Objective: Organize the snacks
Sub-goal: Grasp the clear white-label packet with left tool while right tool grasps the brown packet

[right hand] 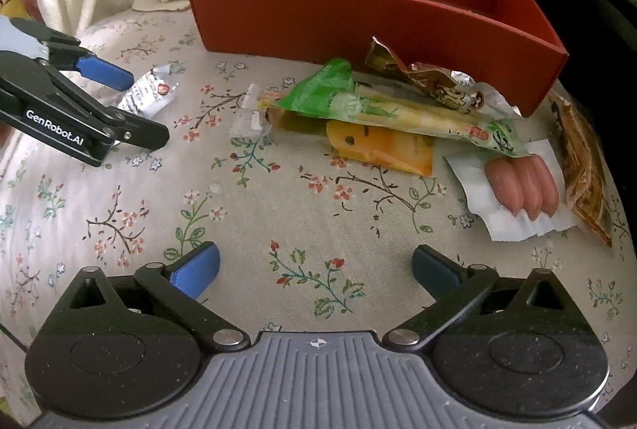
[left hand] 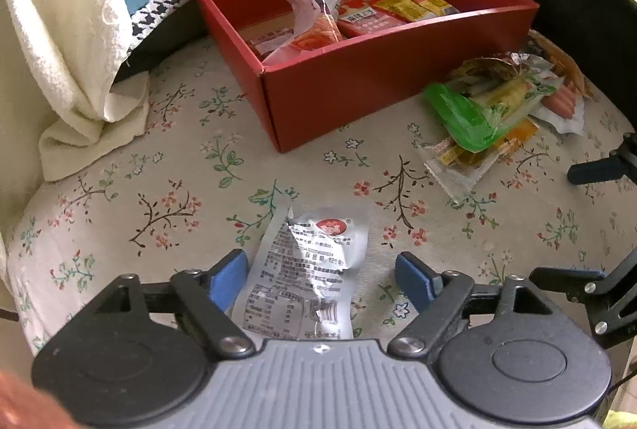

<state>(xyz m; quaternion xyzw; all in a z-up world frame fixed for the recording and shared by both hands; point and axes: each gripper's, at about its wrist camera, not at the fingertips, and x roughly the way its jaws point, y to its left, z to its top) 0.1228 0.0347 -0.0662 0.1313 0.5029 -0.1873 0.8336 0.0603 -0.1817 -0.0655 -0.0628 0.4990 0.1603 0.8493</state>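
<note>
Only left wrist view shows red box (left hand: pixel 358 86) contents.

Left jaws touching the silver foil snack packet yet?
Apart. The left wrist view shows the left gripper open, bare floral cloth between each blue pad and the silver foil snack packet.

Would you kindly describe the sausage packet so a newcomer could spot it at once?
Start at the red box on the flowered cloth. A heap of snacks lies before its right end; the sausage packet is the nearest one there. Only it shows three pink sausages through white wrapping.
</note>
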